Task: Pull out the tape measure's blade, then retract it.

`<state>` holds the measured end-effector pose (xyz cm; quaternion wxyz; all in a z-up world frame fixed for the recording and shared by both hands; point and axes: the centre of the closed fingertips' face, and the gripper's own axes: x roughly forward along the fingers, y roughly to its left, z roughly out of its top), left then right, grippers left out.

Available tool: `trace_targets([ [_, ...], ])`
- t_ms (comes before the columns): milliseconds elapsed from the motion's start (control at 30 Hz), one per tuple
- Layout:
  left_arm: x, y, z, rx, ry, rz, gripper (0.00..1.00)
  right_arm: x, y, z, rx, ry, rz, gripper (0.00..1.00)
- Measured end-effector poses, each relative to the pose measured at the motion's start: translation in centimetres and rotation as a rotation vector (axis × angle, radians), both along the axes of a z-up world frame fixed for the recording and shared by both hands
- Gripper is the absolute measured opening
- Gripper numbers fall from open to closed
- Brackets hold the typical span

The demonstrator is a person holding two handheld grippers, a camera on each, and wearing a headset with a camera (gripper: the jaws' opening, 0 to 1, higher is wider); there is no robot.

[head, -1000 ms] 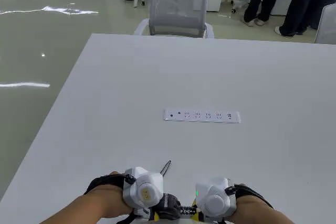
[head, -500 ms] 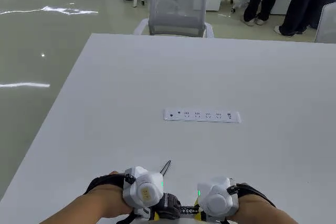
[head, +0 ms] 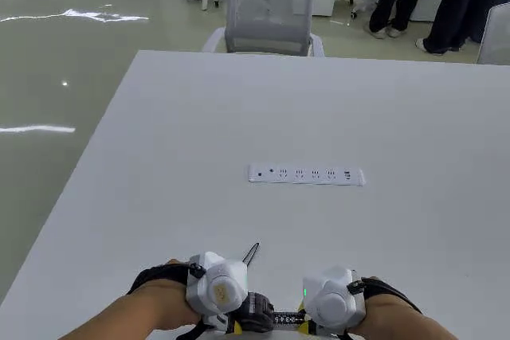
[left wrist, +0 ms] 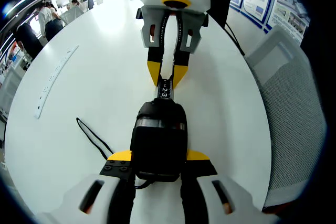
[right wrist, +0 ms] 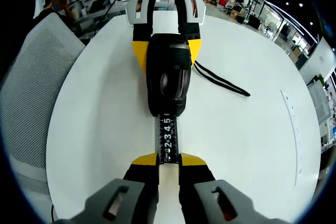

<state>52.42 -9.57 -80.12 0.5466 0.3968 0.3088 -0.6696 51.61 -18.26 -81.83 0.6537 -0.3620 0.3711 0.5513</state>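
gripper views face-to-face across the tape measure (left wrist: 159,142)

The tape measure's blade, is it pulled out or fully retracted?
Out, a short way. In the right gripper view, a numbered stretch of blade spans from the black case to the right tongs, shut on its end.

Open-plan office, mesh swivel chair (head: 268,1), white desk (head: 183,117), power strip (head: 307,175)

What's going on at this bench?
A person works a handheld gripper in each hand over a white table. The left gripper is shut on the black tape measure. The right gripper pinches the blade near its tip, with a short length pulled out. A power strip lies farther across the table.
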Motion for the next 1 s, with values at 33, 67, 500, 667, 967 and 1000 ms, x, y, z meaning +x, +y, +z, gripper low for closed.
trace_targets([
  [33,0.0,0.0,0.0,0.0,0.0,0.0,0.29,0.0,-0.1,0.0,-0.001,-0.001,0.0,0.11],
  [67,0.0,0.0,0.0,0.0,0.0,0.0,0.29,0.0,-0.1,0.0,-0.001,0.0,-0.001,0.11],
  [500,0.0,0.0,0.0,0.003,0.001,0.003,0.29,-0.1,-0.7,0.1,-0.008,0.001,-0.003,0.11],
  [667,0.0,-0.1,0.0,0.004,0.002,0.005,0.29,-0.1,-1.0,0.1,-0.009,0.003,-0.004,0.11],
  [967,0.0,0.0,0.0,0.007,-0.001,0.003,0.29,-0.1,-1.6,0.0,-0.016,0.003,-0.002,0.11],
  [1000,0.0,0.0,0.0,0.007,-0.001,0.003,0.29,-0.2,-1.6,0.0,-0.017,0.003,-0.002,0.11],
])
